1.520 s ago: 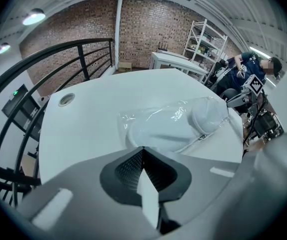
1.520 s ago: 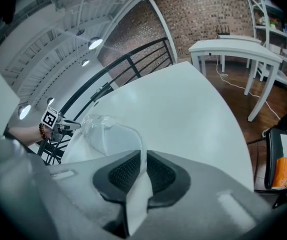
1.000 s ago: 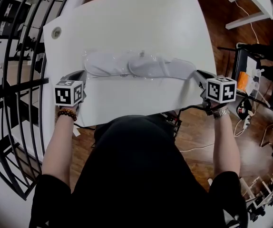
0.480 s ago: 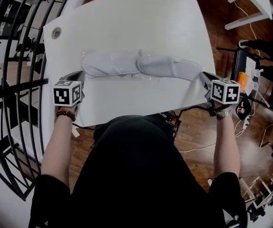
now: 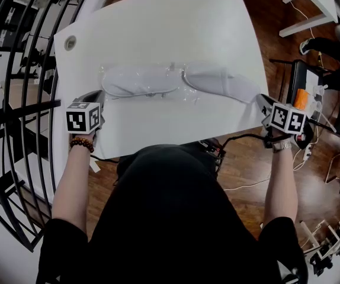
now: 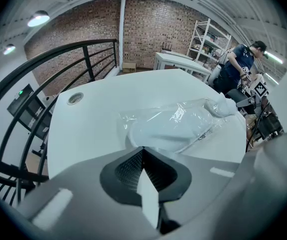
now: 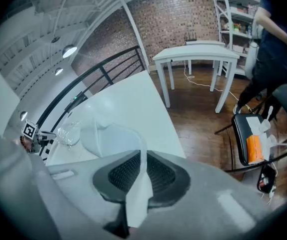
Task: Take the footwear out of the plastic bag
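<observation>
Clear plastic bag (image 5: pixel 176 71) lies crumpled across the white tabletop (image 5: pixel 170 28), stretching away from the left tool (image 5: pixel 97 94) toward the right tool (image 5: pixel 262 99). The left tool's jaws are closed flat together, pinching a thin white strip at the bag's near end, with the bag directly ahead of its tips. One white slipper (image 5: pixel 135 80) sits inside the bag, just beyond the left tool.

The right tool's jaws are clamped on the edge of a second white slipper (image 5: pixel 220 83); in the right gripper view the white fabric runs up from between the jaws and curves over to the slipper's body. This slipper stretches from the right tool's tips back to the bag's open mouth. Its far end is right at that mouth; whether it is fully clear of the plastic cannot be told. The right tool is past the tabletop's edge, over the wooden floor (image 5: pixel 259 16).
</observation>
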Action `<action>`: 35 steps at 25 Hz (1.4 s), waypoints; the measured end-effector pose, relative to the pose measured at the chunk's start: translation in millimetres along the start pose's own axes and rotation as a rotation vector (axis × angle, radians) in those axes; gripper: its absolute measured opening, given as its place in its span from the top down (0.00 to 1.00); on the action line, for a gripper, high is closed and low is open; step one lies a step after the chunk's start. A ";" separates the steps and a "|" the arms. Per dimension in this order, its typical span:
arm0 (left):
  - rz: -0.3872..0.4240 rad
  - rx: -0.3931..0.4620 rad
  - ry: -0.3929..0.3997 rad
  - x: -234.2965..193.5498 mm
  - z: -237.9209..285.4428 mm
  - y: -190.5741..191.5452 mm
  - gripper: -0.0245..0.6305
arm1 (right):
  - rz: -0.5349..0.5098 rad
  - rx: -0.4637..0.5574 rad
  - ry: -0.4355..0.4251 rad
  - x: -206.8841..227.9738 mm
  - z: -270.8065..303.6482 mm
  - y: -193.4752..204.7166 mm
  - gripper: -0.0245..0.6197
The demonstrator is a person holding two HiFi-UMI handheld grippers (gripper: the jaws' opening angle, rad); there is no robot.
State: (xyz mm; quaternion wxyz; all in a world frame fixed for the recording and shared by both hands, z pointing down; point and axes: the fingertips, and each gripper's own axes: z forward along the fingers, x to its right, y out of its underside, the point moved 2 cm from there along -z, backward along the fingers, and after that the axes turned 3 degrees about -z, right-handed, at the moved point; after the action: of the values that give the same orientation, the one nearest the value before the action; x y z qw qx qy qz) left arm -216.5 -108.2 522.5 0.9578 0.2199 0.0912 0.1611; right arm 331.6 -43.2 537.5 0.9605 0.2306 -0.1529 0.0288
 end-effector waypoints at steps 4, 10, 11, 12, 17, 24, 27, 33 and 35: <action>0.003 -0.003 -0.001 1.1 0.9 1.6 0.94 | 0.083 0.021 0.023 10.9 -2.8 6.9 0.91; 0.008 -0.007 0.007 3.8 -0.7 3.2 0.94 | 0.194 0.078 0.096 23.4 -10.1 13.4 0.92; 0.009 -0.008 0.007 4.3 -1.0 3.0 0.94 | 0.210 0.092 0.108 26.2 -11.7 13.2 0.92; 0.010 -0.008 0.007 4.7 -1.0 3.1 0.94 | 0.223 0.106 0.121 28.6 -13.3 13.0 0.92; 0.009 -0.006 0.007 4.3 -0.5 4.4 0.94 | 0.257 0.155 0.180 39.5 -20.9 14.9 0.93; 0.002 -0.005 0.000 2.9 -2.0 4.1 0.94 | 0.277 0.165 0.221 51.2 -26.9 20.2 0.93; -0.001 -0.006 -0.002 2.5 -1.8 4.3 0.94 | 0.241 0.127 0.208 45.9 -21.8 23.8 0.93; -0.006 0.000 0.000 2.8 0.0 3.7 0.94 | 0.102 0.135 0.274 39.7 -26.8 10.8 0.73; -0.009 0.003 0.001 1.9 -0.4 3.4 0.94 | 0.035 0.166 0.312 33.8 -32.5 -1.6 0.73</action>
State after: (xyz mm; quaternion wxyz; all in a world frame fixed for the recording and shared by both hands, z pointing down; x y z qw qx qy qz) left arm -215.7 -104.5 523.5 0.9581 0.2209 0.0930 0.1568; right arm 373.0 -30.5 519.7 0.9496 0.2991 -0.0032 0.0933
